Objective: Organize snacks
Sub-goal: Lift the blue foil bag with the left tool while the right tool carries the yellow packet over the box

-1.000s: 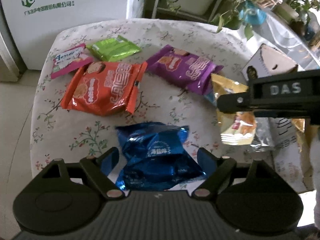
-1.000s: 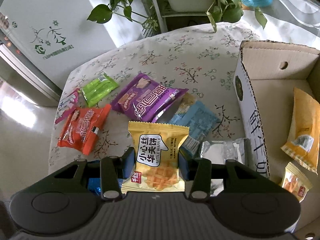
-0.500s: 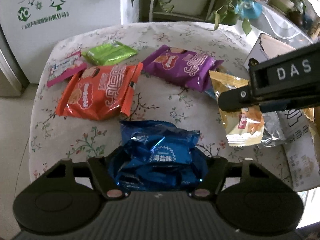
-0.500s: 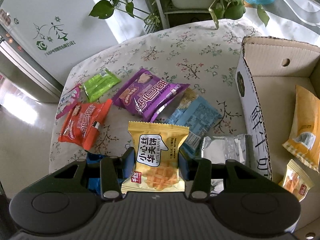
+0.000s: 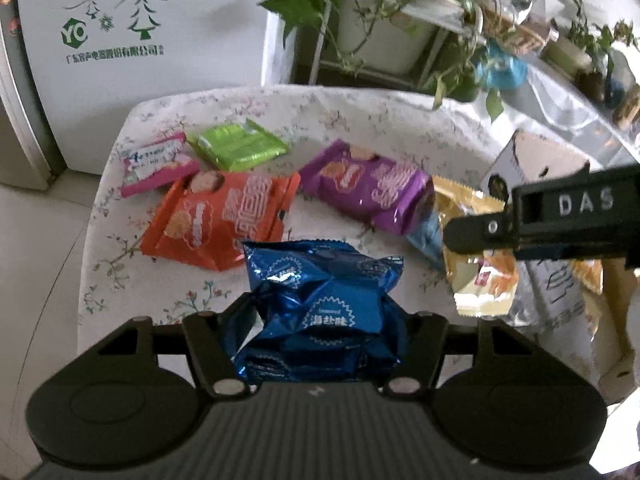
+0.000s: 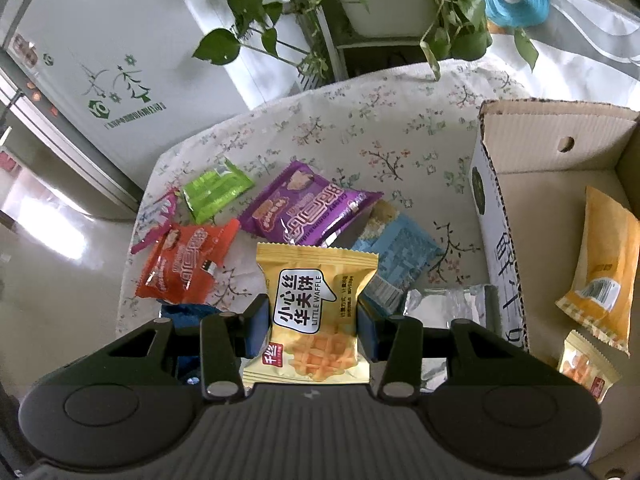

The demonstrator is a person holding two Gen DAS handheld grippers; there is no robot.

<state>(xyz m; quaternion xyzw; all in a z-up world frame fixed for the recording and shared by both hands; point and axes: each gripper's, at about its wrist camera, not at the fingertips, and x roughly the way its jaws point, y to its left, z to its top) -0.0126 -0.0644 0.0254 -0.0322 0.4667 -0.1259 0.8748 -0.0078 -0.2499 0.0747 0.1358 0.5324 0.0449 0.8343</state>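
Note:
My left gripper [image 5: 320, 316] is shut on a crinkled blue snack packet [image 5: 320, 304] and holds it above the floral table. My right gripper [image 6: 312, 316] is shut on a yellow Little Waffle packet [image 6: 314, 316], lifted above the table; it also shows in the left wrist view [image 5: 480, 280]. An orange packet [image 5: 220, 222], a purple packet [image 5: 368, 186], a green packet [image 5: 236, 148] and a pink packet [image 5: 156, 164] lie on the table. A light blue packet [image 6: 396, 256] and a silver packet [image 6: 444, 306] lie beside the cardboard box [image 6: 492, 216].
The open cardboard box at the right holds two orange-yellow packets [image 6: 608, 264]. The table [image 6: 360, 120] has a floral cloth. A white fridge [image 5: 140, 20] and potted plants [image 5: 360, 12] stand behind it. The floor lies to the left.
My left gripper closed on the blue packet and lifted it off the table. My right gripper kept hold of the waffle packet and rose slightly.

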